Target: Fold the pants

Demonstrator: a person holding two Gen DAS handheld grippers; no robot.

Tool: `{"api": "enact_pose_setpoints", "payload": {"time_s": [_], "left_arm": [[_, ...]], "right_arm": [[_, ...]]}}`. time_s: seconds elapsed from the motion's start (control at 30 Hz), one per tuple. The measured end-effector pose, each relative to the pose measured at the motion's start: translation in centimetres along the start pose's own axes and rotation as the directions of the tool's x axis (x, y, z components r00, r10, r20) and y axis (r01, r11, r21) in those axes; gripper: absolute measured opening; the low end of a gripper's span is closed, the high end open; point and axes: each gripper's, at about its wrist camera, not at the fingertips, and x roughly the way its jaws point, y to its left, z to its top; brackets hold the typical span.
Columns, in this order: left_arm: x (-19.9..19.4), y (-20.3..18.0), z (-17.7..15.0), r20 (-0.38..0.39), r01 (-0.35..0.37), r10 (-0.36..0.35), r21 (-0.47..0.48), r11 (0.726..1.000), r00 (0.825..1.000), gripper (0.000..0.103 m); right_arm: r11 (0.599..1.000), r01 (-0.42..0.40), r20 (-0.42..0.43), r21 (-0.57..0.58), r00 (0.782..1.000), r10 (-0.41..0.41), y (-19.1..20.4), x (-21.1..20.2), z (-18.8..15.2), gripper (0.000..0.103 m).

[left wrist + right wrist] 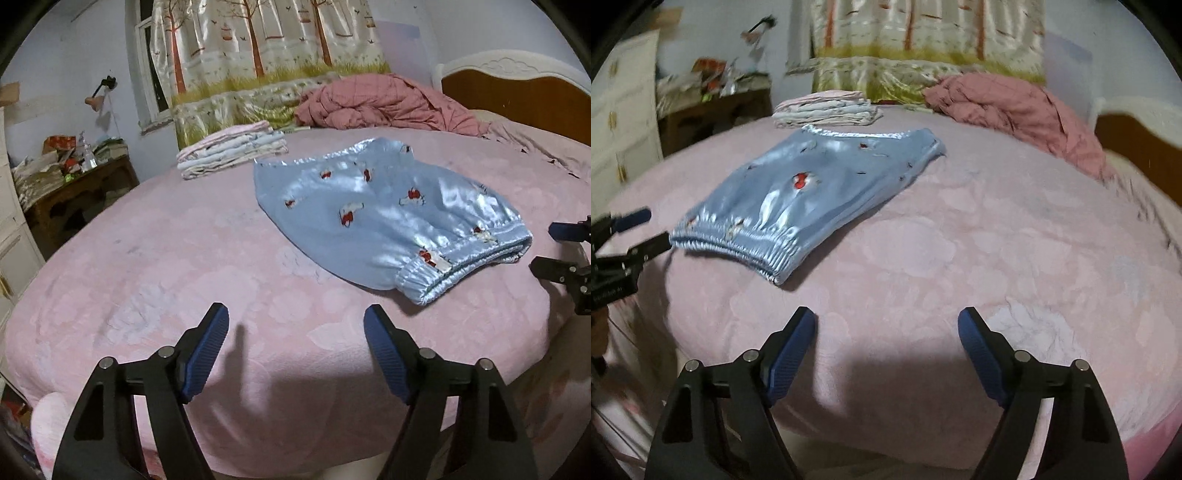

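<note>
Light blue satin pants [384,214] [812,188] with small red and white prints lie folded on the pink bed cover [166,240], elastic waistband toward me. My left gripper [296,310] hovers over bare cover in front of the pants, to the left of the waistband, open with nothing between its blue pads. My right gripper [886,312] is open and empty too, over bare cover to the right of the waistband. Each shows at the edge of the other's view: the right gripper [546,246] close to the waistband's right end, the left gripper [656,226] by its left end.
A stack of folded clothes [232,153] sits behind the pants near the far bed edge. A crumpled dusty-pink quilt [388,101] lies at the back right by the headboard [517,85]. A cluttered wooden side table [74,184] and white drawers [624,110] stand left of the bed.
</note>
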Motion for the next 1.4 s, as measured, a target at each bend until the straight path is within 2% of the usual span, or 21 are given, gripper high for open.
{"api": "enact_pose_setpoints", "payload": {"time_s": [0.33,0.47,0.57,0.63,0.73,0.87,1.03,1.1,1.17,1.23,1.3,1.4], "left_arm": [[-0.8,-0.3,0.6,0.034,0.002,-0.003,0.034,0.999,0.999,0.075],[-2.4,-1.4,1.5,0.099,0.087,-0.098,0.112,0.99,0.99,0.075],[-3.2,-2.7,2.2,0.118,0.171,-0.197,0.196,0.966,0.973,0.075],[-3.3,-3.3,2.6,0.125,0.179,-0.213,0.236,0.955,0.969,0.075],[-2.9,-3.7,3.0,0.123,0.196,-0.234,0.262,0.945,0.964,0.075],[-1.1,-4.1,3.3,0.104,0.189,-0.227,0.287,0.939,0.968,0.075],[1.4,-3.8,3.6,0.082,0.165,-0.194,0.279,0.946,0.977,0.075],[1.8,-3.5,3.5,0.081,0.162,-0.191,0.272,0.948,0.978,0.068],[2.1,-3.3,3.4,0.08,0.163,-0.191,0.27,0.949,0.978,0.051],[2.0,-2.8,3.3,0.1,0.164,-0.195,0.26,0.952,0.976,0.044],[1.7,-2.4,3.4,0.127,0.168,-0.205,0.254,0.953,0.97,0.044],[1.7,-1.9,3.6,0.15,0.159,-0.202,0.259,0.953,0.968,0.044]], "right_arm": [[0.995,0.023,0.052,-0.101,0.998,-0.018,2.9,2.0,1.9,0.082],[0.997,-0.023,0.04,-0.073,0.999,0.026,2.9,2.4,3.1,0.082],[0.994,-0.111,0.027,-0.012,0.993,0.111,2.4,2.3,4.0,0.082],[0.985,-0.167,0.032,0.033,0.986,0.166,2.0,2.3,4.9,0.082],[0.984,-0.173,0.057,0.05,0.984,0.17,1.7,2.1,5.9,0.082],[0.977,-0.204,0.086,0.062,0.976,0.199,1.5,1.6,7.2,0.082],[0.971,-0.228,0.092,0.079,0.971,0.22,1.2,1.6,8.3,0.082],[0.968,-0.237,0.097,0.088,0.969,0.228,0.9,1.6,8.7,0.082],[0.968,-0.235,0.103,0.089,0.969,0.225,0.8,1.6,8.8,0.082],[0.968,-0.237,0.104,0.083,0.968,0.229,0.7,1.7,8.7,0.082],[0.97,-0.237,0.1,0.054,0.968,0.231,0.8,1.8,8.5,0.082],[0.98,-0.181,0.108,-0.082,0.976,0.189,1.6,1.4,7.9,0.082]]}}
